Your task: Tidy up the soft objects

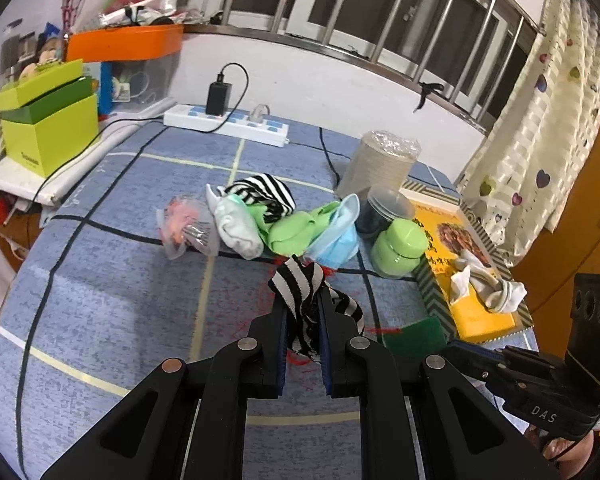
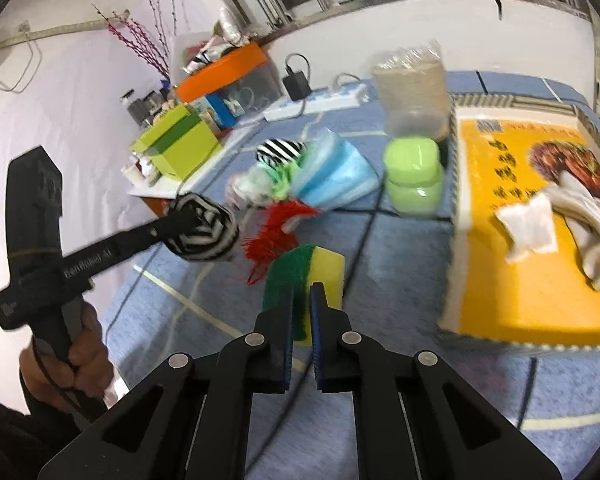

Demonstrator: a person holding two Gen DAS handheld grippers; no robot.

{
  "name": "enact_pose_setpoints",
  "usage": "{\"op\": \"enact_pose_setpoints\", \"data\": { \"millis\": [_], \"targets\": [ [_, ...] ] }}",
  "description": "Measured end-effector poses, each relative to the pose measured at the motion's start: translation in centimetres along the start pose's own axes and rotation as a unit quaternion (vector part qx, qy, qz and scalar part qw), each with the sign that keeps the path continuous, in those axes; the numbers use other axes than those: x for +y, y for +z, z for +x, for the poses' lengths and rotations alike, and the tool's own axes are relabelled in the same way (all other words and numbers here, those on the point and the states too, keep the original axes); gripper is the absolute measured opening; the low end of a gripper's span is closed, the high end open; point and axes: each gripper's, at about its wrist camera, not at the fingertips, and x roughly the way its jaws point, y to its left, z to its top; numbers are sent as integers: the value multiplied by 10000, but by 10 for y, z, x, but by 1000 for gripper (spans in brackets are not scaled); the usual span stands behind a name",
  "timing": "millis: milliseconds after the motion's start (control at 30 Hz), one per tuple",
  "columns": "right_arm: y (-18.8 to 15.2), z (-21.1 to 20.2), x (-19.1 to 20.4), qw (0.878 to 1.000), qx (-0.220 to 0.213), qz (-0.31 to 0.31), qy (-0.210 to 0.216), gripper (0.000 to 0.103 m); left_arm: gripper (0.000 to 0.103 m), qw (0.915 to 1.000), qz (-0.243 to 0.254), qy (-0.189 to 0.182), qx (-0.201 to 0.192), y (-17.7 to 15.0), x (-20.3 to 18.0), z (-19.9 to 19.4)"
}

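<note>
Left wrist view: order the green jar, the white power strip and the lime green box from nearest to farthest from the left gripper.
1. Green jar: just ahead and right of the left gripper, beside the yellow tray.
2. White power strip: far ahead, along the wall.
3. Lime green box: far left, on the white shelf; about level with the strip, so this ranking is uncertain.

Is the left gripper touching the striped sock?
Touching. In the left wrist view, the left gripper has its fingers closed on the striped sock, which bunches between them.

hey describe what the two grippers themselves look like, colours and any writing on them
Both are matte black. The left hand-held gripper has blue finger pads, round silver pivot pins and angular linkage arms. The right hand-held gripper matches it. White lettering runs along each body, and a bare hand grips the left handle.
</note>
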Motion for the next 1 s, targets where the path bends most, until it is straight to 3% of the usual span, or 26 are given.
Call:
{"op": "enact_pose_setpoints", "data": {
  "millis": [200,233,333,367,667,833,933,1000],
  "targets": [
    [-12,0,-25,9984,351,141,-424,12,13,9998,100,-99,139,-4,-11,9],
    [-13,1,-26,9979,371,139,-509,20,13,9997,121,-120,171,-5,-14,11],
    [-16,-1,-26,9976,299,101,-618,64,13,9995,176,-164,216,-5,-19,14],
    [-17,0,-25,9979,277,73,-589,66,13,9994,189,-175,228,-5,-20,15],
    [-12,30,-12,9969,492,33,-619,66,13,9995,170,-137,224,-5,-17,14],
    [-13,43,-8,9933,626,-186,-958,66,13,9995,150,-137,236,-5,-14,14],
    [-13,37,-8,9932,559,-262,-986,50,13,9993,152,-175,280,-7,-14,16],
    [-15,32,-5,9925,516,-383,-1042,49,13,9992,158,-210,303,-8,-15,17]
  ]
}}
